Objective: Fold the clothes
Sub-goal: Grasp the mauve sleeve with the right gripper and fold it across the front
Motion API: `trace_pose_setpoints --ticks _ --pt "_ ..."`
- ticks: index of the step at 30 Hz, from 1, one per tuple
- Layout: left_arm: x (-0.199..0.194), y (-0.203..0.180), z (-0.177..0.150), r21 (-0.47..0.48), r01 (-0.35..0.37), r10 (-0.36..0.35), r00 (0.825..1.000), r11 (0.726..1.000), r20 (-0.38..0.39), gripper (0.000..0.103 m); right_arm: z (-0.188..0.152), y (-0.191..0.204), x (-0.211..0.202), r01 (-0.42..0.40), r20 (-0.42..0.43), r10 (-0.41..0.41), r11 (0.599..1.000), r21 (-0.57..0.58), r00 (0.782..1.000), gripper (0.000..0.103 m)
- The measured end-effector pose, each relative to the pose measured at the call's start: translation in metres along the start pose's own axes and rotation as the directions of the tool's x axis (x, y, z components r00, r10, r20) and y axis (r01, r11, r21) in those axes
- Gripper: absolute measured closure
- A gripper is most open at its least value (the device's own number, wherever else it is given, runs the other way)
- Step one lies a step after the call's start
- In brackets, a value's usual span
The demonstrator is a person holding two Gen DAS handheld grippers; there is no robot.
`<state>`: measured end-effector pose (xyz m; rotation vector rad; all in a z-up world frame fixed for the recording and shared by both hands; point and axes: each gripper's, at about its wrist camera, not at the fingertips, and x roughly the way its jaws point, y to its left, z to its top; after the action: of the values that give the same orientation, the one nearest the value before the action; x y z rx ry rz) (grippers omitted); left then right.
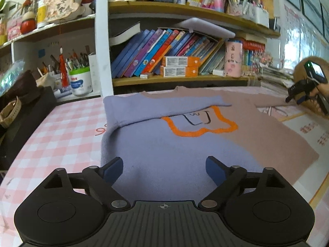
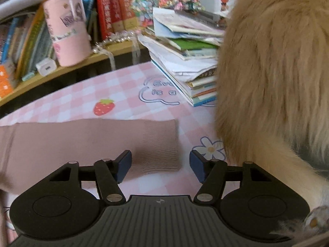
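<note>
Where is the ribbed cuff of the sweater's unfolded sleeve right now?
In the right wrist view, the ribbed mauve knit cuff lies flat on the pink checked tablecloth, just ahead of the open right gripper, beside a tan furry mass.

The left tongs (image 1: 164,171) fill the bottom of their own view, from 8 o'clock round to 4 o'clock, with both blue-padded fingers (image 1: 112,171) spread wide and nothing pinched between them. They point ahead toward 12 o'clock, held low and level. The right tongs (image 2: 160,166) sit the same way in their own view, fingers (image 2: 123,165) parted with a clear gap. From the left wrist camera, the right tongs (image 1: 298,98) show small at 2 o'clock, gripped in a hand (image 1: 322,89) and angled down toward 8 o'clock.
</note>
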<state>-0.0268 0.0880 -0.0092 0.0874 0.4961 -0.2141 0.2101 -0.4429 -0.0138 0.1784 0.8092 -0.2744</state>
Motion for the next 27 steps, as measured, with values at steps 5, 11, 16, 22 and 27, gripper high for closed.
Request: trace_pose_setpoints --ticks 5,11,16,22,27 --pt "0.001 -0.009 0.000 0.055 -0.010 0.010 1.000 0.998 -0.005 0.010 0.000 0.003 0.001 -0.056 0.008 0.056 0.998 0.005 0.998 0.086" --pt "-0.001 -0.011 0.001 0.065 -0.011 0.011 1.000 0.998 0.009 0.006 0.017 0.037 -0.028 -0.115 0.069 0.119 0.992 -0.060 0.991 0.093" --pt "-0.001 -0.015 0.001 0.086 -0.007 0.006 1.000 0.996 0.013 0.005 0.041 0.103 -0.090 -0.250 0.174 0.286 0.947 -0.202 0.943 0.093" --pt "-0.002 -0.018 0.000 0.103 -0.019 0.017 1.000 0.995 0.016 0.005 0.047 0.203 -0.166 -0.457 0.229 0.562 0.803 -0.383 0.795 0.093" --pt "-0.002 -0.016 0.000 0.095 -0.023 0.021 1.000 0.995 0.017 0.005 0.031 0.285 -0.191 -0.544 0.166 0.698 0.665 -0.511 0.697 0.093"
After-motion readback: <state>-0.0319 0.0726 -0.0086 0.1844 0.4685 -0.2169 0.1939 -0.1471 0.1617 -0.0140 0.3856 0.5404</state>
